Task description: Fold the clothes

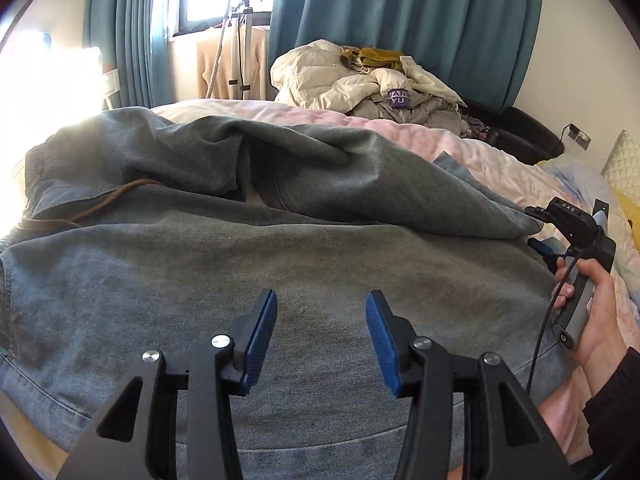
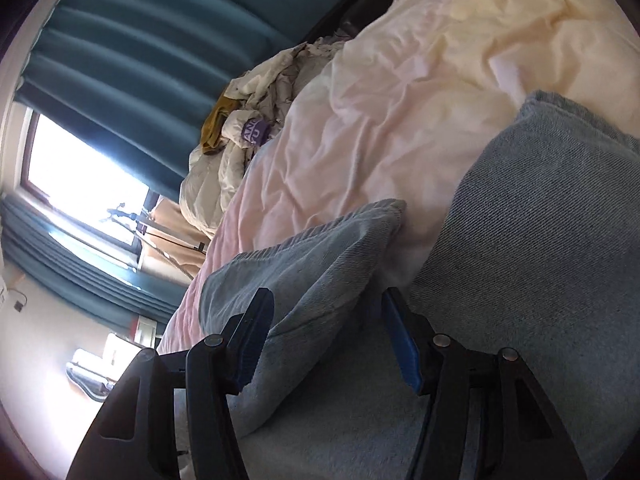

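A pair of faded blue-grey jeans (image 1: 320,240) lies spread across the bed, its far part bunched into loose folds. My left gripper (image 1: 322,298) hovers open just over the flat denim, with nothing between its blue pads. At the right edge of the jeans a hand (image 1: 592,312) holds my right gripper (image 1: 536,227). In the right wrist view, which is rolled on its side, a folded flap of the jeans (image 2: 320,248) lies between the fingers of the right gripper (image 2: 327,300). The jaws stand apart, and a dark gap shows beside one pad.
A pink and cream sheet (image 1: 460,148) covers the bed beyond the jeans. A heap of pale jackets and clothes (image 1: 360,76) sits at the far side. Teal curtains (image 1: 400,20), a bright window and a stand (image 1: 240,40) are behind. A black seat (image 1: 528,132) and a pillow (image 1: 624,164) are at the right.
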{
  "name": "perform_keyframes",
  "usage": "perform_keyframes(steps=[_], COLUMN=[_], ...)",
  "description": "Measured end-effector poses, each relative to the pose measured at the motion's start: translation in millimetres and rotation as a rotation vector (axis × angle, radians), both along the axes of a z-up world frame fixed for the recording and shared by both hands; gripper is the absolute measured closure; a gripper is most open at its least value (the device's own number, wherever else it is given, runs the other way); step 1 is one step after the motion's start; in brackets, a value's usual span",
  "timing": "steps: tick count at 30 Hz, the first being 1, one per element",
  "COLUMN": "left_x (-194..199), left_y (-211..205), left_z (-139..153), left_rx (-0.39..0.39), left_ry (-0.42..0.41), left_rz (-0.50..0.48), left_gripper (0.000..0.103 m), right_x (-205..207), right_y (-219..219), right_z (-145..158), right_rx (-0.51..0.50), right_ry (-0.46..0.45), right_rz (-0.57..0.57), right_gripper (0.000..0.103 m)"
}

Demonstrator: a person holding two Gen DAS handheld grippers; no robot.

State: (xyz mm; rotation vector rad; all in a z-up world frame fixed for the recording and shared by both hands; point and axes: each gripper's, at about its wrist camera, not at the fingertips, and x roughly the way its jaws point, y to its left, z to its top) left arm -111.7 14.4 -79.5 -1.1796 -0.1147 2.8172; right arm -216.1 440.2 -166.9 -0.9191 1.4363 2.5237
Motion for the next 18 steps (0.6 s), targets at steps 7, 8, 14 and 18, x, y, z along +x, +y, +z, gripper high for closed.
perform_keyframes(steps=[7,8,14,18], left_x=[-11,-11,-2,7], left_y=[5,5,-10,-23], left_z=[-11,-11,3,16], left_rx=[-0.035,-0.038,0.005,0.051], left_ry=[-0.009,-0.006,0.039,0.064], left_rz=[-0.023,-0.022,0.028,0.071], left_gripper=[0.055,0.055,0.055,0.055], right_x=[0,3,42,70], right_y=[-15,-19,-35,-43], right_z=[29,39,106,154], right_rx=[0.092,0.108,0.191,0.263], right_ry=[0.043,0.060,0.205,0.297], right_rz=[-0.024,-0.030,-0.109,-0.175], right_gripper=[0.096,0.097,0.098,0.098])
